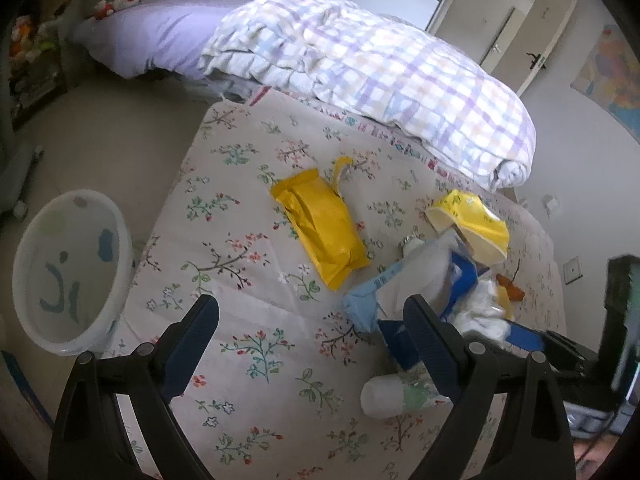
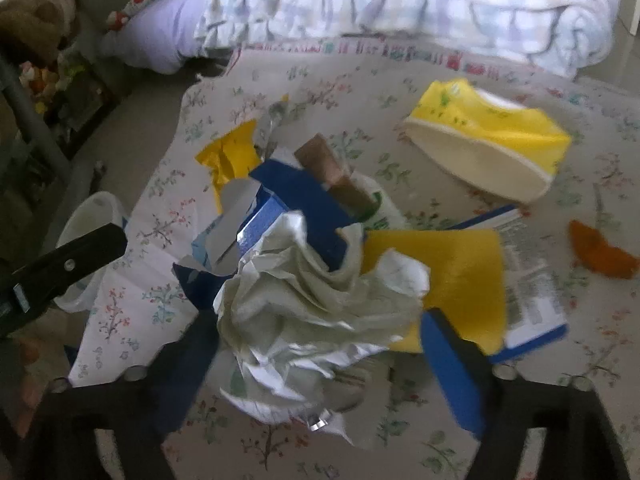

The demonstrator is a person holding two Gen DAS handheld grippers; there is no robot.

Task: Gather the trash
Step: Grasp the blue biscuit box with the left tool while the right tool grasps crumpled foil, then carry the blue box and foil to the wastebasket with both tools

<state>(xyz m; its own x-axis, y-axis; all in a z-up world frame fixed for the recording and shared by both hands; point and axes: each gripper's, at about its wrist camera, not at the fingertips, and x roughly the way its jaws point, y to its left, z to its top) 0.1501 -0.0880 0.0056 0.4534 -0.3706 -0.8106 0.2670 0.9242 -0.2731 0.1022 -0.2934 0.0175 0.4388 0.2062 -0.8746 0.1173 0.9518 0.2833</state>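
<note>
My left gripper is open and empty above the floral sheet, just short of a yellow wrapper. A white bin stands on the floor to its left. A white bottle lies by the right finger. My right gripper is closed around a crumpled white wrapper, lifted over a pile of blue cartons and yellow paper. A yellow tissue pack and an orange scrap lie on the sheet beyond. The pile also shows in the left wrist view.
A checked duvet and a purple pillow lie at the back of the bed. The left gripper's black body crosses the right wrist view at left. Shelves with toys stand at far left, dark equipment at right.
</note>
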